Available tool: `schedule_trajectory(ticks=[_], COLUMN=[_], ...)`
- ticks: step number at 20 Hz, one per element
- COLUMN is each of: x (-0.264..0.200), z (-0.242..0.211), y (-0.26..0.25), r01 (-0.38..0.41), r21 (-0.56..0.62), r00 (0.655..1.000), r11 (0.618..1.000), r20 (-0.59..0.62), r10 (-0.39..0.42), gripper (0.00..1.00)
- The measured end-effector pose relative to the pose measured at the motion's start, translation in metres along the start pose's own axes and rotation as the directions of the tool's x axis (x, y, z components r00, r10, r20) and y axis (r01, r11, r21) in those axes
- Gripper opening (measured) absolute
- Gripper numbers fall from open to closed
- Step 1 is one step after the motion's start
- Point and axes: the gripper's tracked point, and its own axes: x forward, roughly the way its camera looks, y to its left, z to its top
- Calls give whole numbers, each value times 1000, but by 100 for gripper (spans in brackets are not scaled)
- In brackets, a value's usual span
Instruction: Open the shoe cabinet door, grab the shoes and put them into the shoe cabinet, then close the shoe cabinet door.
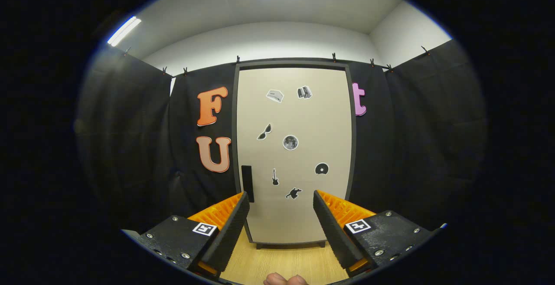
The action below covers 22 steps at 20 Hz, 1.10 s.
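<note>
A tall shoe cabinet (295,116) stands straight ahead against the booth wall, its beige door shut inside a dark frame. Several small stickers dot the door. A dark vertical handle (247,183) sits at the door's lower left edge, just above my left fingertip. My gripper (281,199) is open, the two fingers spread wide with nothing between them, some way short of the cabinet. The door's lower part shows through the gap between the fingers.
Light wooden floor (282,261) runs from the fingers to the cabinet's foot. Black cloth walls close in on both sides. A person's fingertips (286,280) peek in right behind the gripper.
</note>
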Motion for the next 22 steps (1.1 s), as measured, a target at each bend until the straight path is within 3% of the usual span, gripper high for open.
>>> schedule_trajectory(ticks=[8,14,22], x=[-68,-75,-65], z=[1,-10,-8], y=[-40,-63,-59], r01=[-33,21,57], r21=[-34,27,-7], r00=[999,1000,998], r11=[999,999,998], r20=[33,3,9], r10=[34,-21,-57], gripper=[92,92,93])
